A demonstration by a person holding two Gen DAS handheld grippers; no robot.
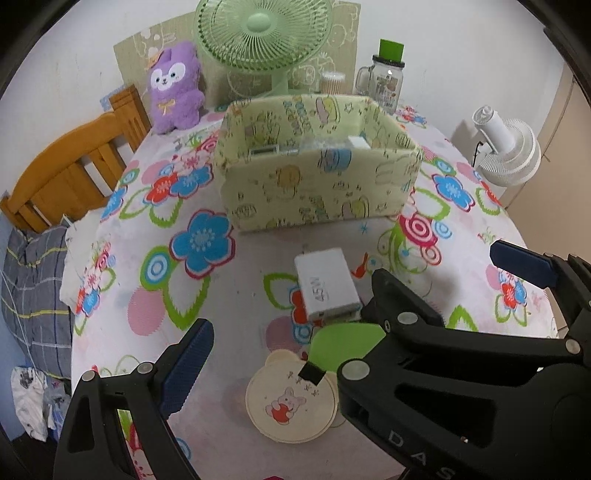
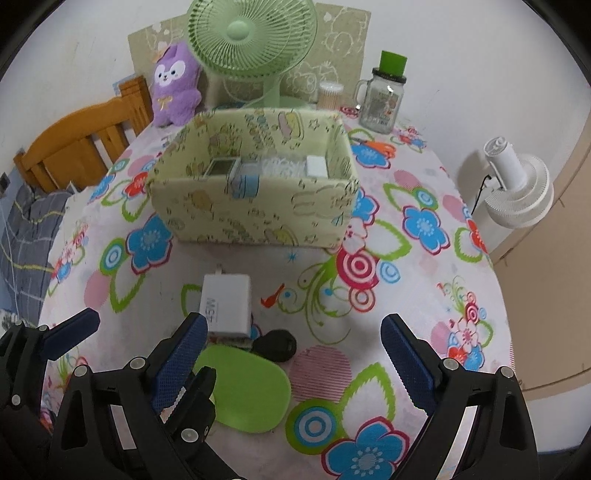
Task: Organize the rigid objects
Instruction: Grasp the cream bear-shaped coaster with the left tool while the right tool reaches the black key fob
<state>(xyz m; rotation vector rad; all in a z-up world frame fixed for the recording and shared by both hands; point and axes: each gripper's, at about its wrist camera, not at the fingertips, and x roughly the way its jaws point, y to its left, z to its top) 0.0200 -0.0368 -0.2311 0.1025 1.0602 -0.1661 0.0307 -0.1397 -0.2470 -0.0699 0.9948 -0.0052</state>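
A white 45W charger (image 1: pixel 327 286) (image 2: pixel 227 306) lies on the flowered tablecloth in front of a pale yellow fabric box (image 1: pixel 317 192) (image 2: pixel 255 218). Close to it lie a green oval lid (image 1: pixel 343 347) (image 2: pixel 251 391), a black key fob (image 2: pixel 275 345) and a cream bear-shaped coaster (image 1: pixel 291 402). My left gripper (image 1: pixel 295 332) hovers open over the charger and lid. Its right finger is hidden under the right gripper's left finger. My right gripper (image 2: pixel 293 328) stands open above the key fob, holding nothing. The two grippers overlap side by side.
The box holds several small items. Behind it stand a green fan (image 1: pixel 258 33), a purple plush (image 1: pixel 175 86), a swab tub (image 2: pixel 330 94) and a glass mug jar (image 2: pixel 382 99). A wooden bed frame (image 1: pixel 70 173) is left, a white fan (image 2: pixel 517 188) right beyond the table edge.
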